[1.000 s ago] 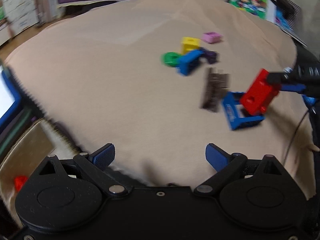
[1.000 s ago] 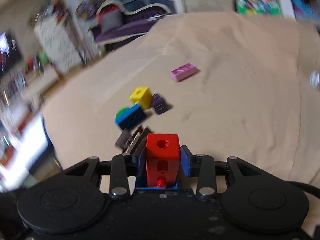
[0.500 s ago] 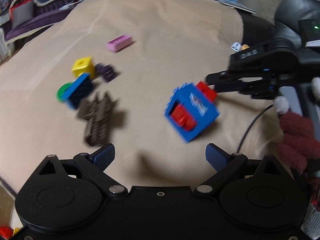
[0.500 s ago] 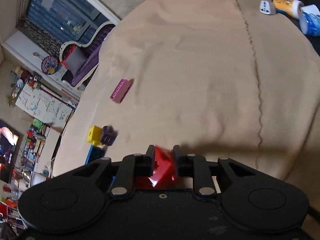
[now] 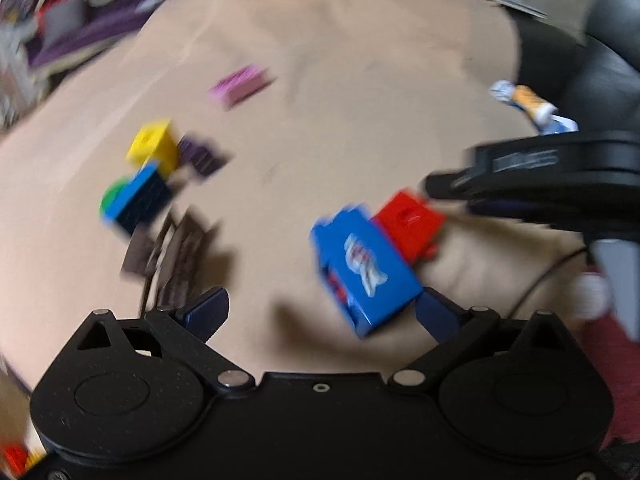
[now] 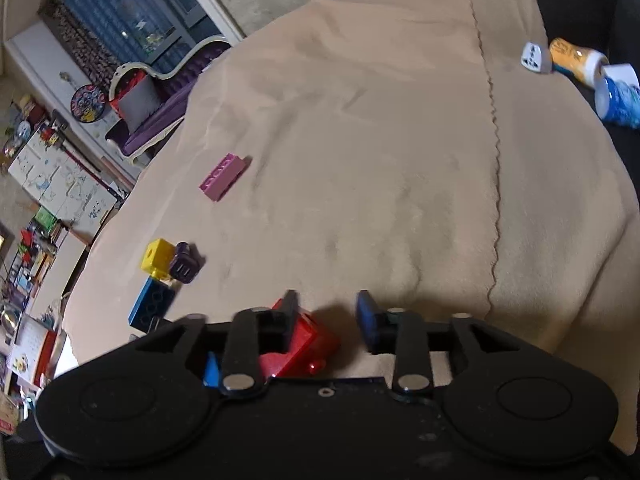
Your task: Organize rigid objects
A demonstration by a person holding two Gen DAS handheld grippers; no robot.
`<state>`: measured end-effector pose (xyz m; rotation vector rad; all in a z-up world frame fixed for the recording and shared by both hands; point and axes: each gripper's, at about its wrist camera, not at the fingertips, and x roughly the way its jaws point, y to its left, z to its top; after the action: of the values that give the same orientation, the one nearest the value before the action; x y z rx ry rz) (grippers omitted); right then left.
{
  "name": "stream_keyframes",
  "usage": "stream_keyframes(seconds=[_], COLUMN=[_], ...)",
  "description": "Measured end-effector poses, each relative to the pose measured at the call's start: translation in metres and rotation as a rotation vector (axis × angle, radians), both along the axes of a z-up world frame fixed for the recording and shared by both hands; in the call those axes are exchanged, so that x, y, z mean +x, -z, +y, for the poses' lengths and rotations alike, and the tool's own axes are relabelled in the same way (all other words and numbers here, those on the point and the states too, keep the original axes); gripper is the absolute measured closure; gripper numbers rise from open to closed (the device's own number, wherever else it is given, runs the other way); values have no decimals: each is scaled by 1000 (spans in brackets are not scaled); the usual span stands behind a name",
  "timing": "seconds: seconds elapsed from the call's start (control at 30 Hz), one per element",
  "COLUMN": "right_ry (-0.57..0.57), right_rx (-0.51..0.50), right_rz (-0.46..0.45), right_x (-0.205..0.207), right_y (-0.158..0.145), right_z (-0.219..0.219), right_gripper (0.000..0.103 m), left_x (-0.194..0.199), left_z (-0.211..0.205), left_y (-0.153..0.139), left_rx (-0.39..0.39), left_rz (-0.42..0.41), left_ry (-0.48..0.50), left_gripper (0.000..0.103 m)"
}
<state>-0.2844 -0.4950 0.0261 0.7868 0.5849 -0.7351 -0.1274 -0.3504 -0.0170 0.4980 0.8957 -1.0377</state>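
Observation:
A red block point(image 5: 410, 222) joined to a blue block with a sticker point(image 5: 366, 270) lies on the beige cloth point(image 5: 340, 120), just ahead of my open, empty left gripper point(image 5: 320, 312). My right gripper point(image 6: 328, 312) is open, with the red block point(image 6: 300, 348) lying by its left finger; the gripper body also shows at the right in the left wrist view point(image 5: 540, 184). Farther left lie a yellow cube point(image 6: 158, 258), a purple piece point(image 6: 184, 268), a blue brick point(image 6: 152, 304) and a pink brick point(image 6: 222, 176).
A green disc point(image 5: 112, 196) and a dark brown piece point(image 5: 176, 252) lie by the blue brick. An orange bottle point(image 6: 574, 60), a blue cup point(image 6: 618, 98) and a white die point(image 6: 534, 56) lie past the cloth's right edge. Furniture and toys stand beyond the left edge.
My right gripper has opened and let go of the red block, which now lies on the cloth with the blue block. My left gripper has moved closer to them.

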Motion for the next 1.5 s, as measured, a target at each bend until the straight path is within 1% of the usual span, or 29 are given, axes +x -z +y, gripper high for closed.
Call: stream_keyframes(seconds=[0.07,0.13,0.23,0.33,0.4,0.43,0.47,0.57,0.7,0.8,0.93,1.03,1.13,1.23,1.27,1.33,1.4,1.5], right_ry=[-19,-60,-122,-175,-217,-240,-251,-248,-314,-370,-404,-424,-481,-570,-596,-637,-682,-706], right_rx=[-18,-40,-89,-162,-197,-214,-232,-271,-273,-304,-351,-372,-455,-551,-586,-640,-664,-690], right_rz=[-2,-2,34,103,129,142,154,186,173,163,130,103,81,40,33,56,88,156], right_x=[3,6,15,28,33,34,34,30,20,9,-10,-21,-28,-31,-31,-24,-15,3], right_y=[-3,-7,-10,-13,-15,-15,-16,-18,-16,-15,-12,-8,-3,1,2,7,11,22], right_z=[2,7,19,35,42,45,47,47,43,40,33,28,38,56,63,76,86,95], right_gripper=[48,39,35,34,30,26,22,21,21,18,17,14,12,0,0,0,0,1], left_x=[17,31,47,62,68,69,70,68,62,54,40,31,25,22,21,19,19,19], left_z=[9,19,28,34,36,36,37,41,50,50,38,25,13,9,11,17,24,37], left_y=[9,15,18,16,13,11,9,2,-10,-16,-19,-18,-12,-5,-4,-3,-4,-3], left_rx=[12,8,16,20,16,19,18,-4,-70,-110,-105,-71,-39,-14,-14,-28,-30,-18], left_rz=[43,68,89,103,109,108,105,124,193,203,154,106,71,50,49,38,26,18], left_ry=[-61,-112,-187,-264,-285,-289,-290,-273,-248,-228,-177,-141,-111,-101,-99,-93,-80,-66], left_gripper=[6,6,7,8,8,8,8,8,8,6,6,6,6,6,6,6,6,6])
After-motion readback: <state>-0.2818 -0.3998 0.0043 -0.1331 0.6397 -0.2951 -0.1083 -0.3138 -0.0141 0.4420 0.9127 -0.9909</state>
